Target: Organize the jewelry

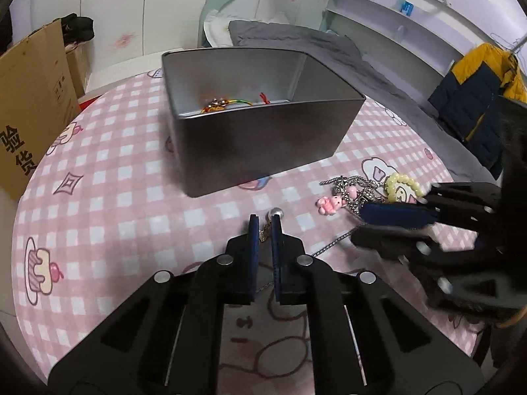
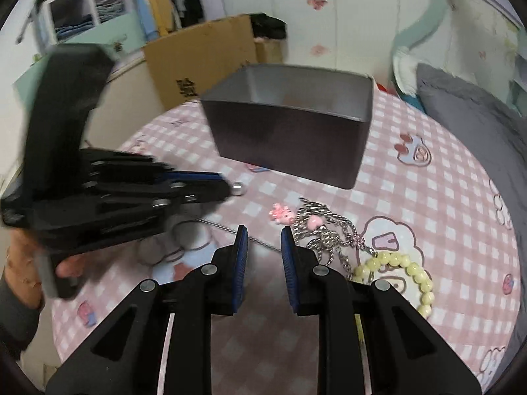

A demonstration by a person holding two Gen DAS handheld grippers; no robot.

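A grey metal tin (image 1: 263, 138) (image 2: 290, 144) stands open on the pink checked tablecloth (image 1: 115, 181); a coloured cord bracelet (image 1: 227, 102) and a red cord (image 1: 263, 97) lie inside. My left gripper (image 1: 265, 227) (image 2: 230, 187) is shut on a thin chain necklace (image 1: 263, 235) with a silver bead (image 1: 276, 212) (image 2: 237, 188) at its tips. The thin chain (image 2: 260, 243) trails across the cloth between the fingers of my right gripper (image 2: 264, 240) (image 1: 365, 225), which stands open above it. To the right lie tangled silver chains (image 1: 349, 187) (image 2: 326, 237), a pink charm (image 1: 329, 204) (image 2: 281, 214) and a pale bead bracelet (image 1: 403, 184) (image 2: 408, 270).
A cardboard box (image 1: 29, 115) (image 2: 204, 62) stands beyond the table's left edge. Grey bedding (image 1: 329, 49) (image 2: 461, 115) lies behind the tin, and a yellow and navy jacket (image 1: 477, 98) hangs at the right. A person's hand (image 2: 19, 263) holds the left gripper.
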